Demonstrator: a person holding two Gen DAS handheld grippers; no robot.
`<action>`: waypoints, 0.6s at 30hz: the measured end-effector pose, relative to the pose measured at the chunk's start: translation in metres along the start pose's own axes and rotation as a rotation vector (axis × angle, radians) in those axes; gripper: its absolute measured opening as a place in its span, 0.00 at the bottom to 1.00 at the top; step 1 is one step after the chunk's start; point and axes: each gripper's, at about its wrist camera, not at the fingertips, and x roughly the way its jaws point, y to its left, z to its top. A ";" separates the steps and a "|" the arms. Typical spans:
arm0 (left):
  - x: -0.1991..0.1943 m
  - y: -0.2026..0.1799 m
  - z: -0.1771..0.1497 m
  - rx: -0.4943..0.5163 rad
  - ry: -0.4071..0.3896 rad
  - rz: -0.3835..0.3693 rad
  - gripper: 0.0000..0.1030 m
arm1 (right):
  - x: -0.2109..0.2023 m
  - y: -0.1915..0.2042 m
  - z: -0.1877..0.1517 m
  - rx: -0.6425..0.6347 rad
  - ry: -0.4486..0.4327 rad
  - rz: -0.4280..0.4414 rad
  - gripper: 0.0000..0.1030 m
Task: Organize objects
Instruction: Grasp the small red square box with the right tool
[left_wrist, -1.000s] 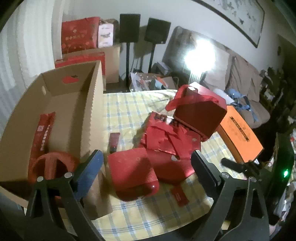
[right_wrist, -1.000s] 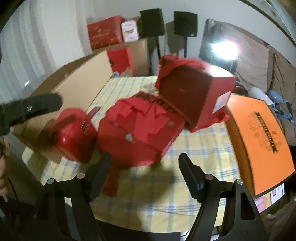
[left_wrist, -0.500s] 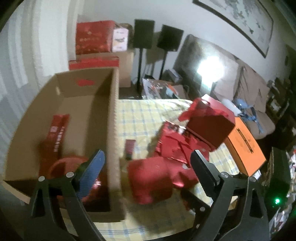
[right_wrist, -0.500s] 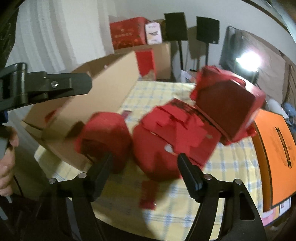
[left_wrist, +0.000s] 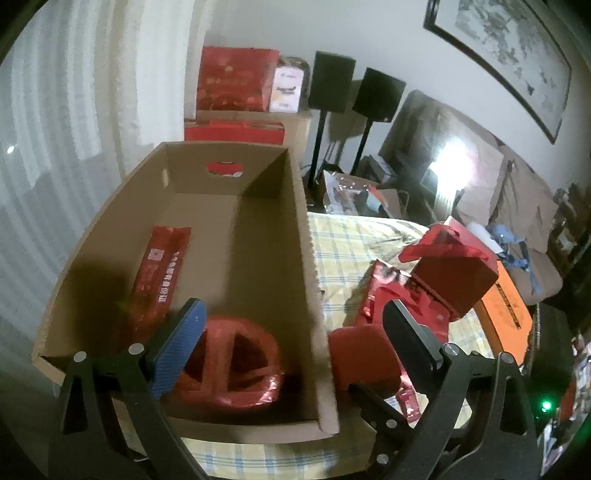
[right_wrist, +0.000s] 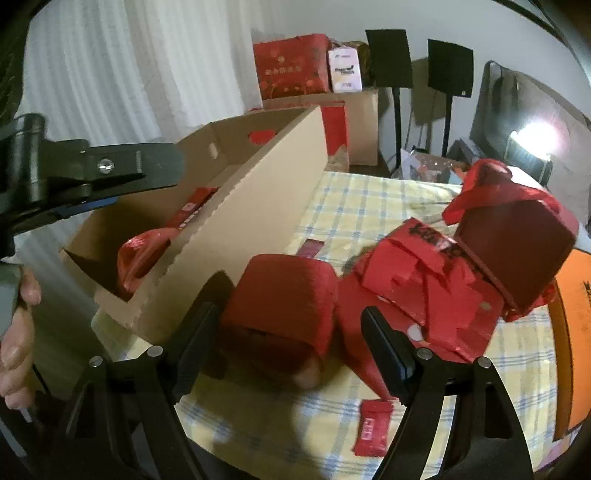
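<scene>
Behind the table (left_wrist: 347, 236) with its checked cloth stand two black speakers (left_wrist: 332, 86) and a sofa. Seen from the left wrist, a big brown box (left_wrist: 306, 258) sits on the table, and its long side runs away from the camera. Inside it lie a round red tray (left_wrist: 236, 363) at the near end and a long red packet (left_wrist: 162, 266) that points down the box the same way. The left tongs (left_wrist: 291, 339) hang over the near end of the box, wide apart, with nothing between them. To the right of the box wall is a small red box (left_wrist: 362, 354), and past it a heap of red boxes (left_wrist: 443, 280) and an orange box (left_wrist: 506, 314). Seen from the right wrist, the right tongs (right_wrist: 288, 332) are wide and opening a little more. The red box (right_wrist: 284, 295) sits right in front of them, between the two fingers, but the pads do not seem to press on it. It lies on the cloth just beside the brown box (right_wrist: 236, 218), with its wide top tipped toward the camera; its long side seems to run left to right. A small red packet (right_wrist: 371, 426) lies flat near the right finger. I think the step now is picking up the red box to put it in the brown box. Next the right tongs need to go forward around it, close on its two sides, lift it over the wall and set it down in the bare far part.
</scene>
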 end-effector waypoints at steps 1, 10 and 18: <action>0.000 0.002 0.000 -0.002 -0.001 0.002 0.93 | 0.004 0.001 0.001 0.005 0.007 0.005 0.78; -0.001 0.017 -0.001 -0.020 -0.002 0.013 0.93 | 0.027 0.003 0.001 0.034 0.056 -0.016 0.78; 0.000 0.019 -0.002 -0.023 0.004 0.003 0.93 | 0.038 0.000 -0.001 0.049 0.083 -0.009 0.73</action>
